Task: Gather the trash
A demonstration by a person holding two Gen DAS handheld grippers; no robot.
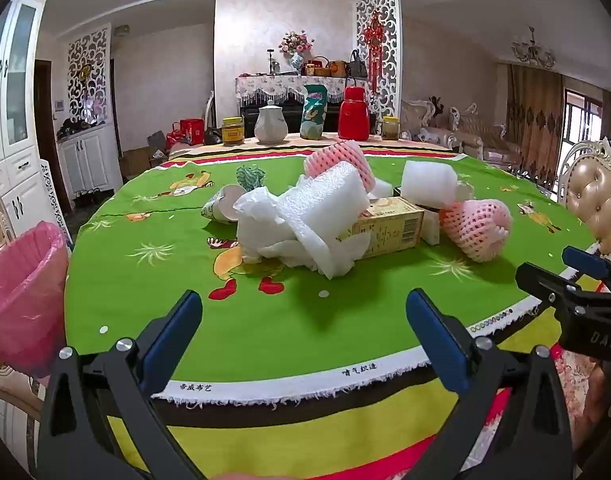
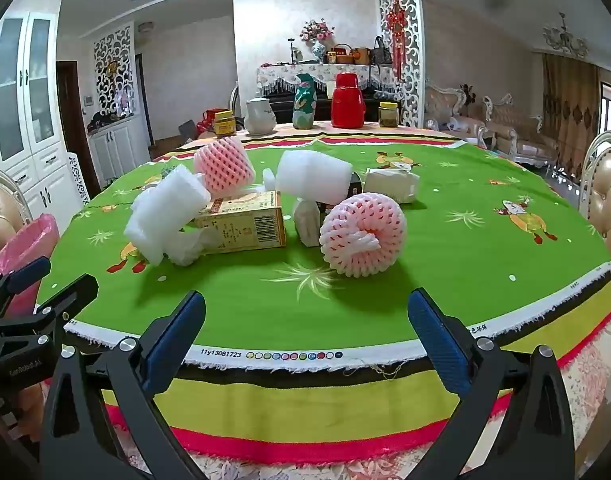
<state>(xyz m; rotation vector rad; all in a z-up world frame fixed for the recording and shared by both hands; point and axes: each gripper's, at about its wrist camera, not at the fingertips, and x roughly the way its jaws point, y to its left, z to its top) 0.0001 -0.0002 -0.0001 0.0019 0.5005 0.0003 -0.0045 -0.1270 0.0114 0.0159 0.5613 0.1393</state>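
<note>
A pile of trash lies mid-table on the green cloth [image 1: 153,280]: white foam wrap [image 1: 321,208], crumpled tissue [image 1: 261,228], a yellow carton [image 1: 389,226], a crushed paper cup [image 1: 221,208] and pink foam fruit nets [image 1: 477,228] [image 2: 363,234]. In the right wrist view the carton [image 2: 245,222] and white foam [image 2: 165,212] sit left of the near net. A bin with a pink bag [image 1: 21,288] stands at the table's left edge. My left gripper [image 1: 305,336] is open and empty above the near edge. My right gripper [image 2: 305,340] is open and empty there too.
Jars, a white teapot [image 1: 270,125], a green pouch and a red flask [image 1: 353,114] stand along the table's far edge. Padded chairs [image 1: 597,200] flank the table. The right gripper shows at the left view's right edge [image 1: 577,304].
</note>
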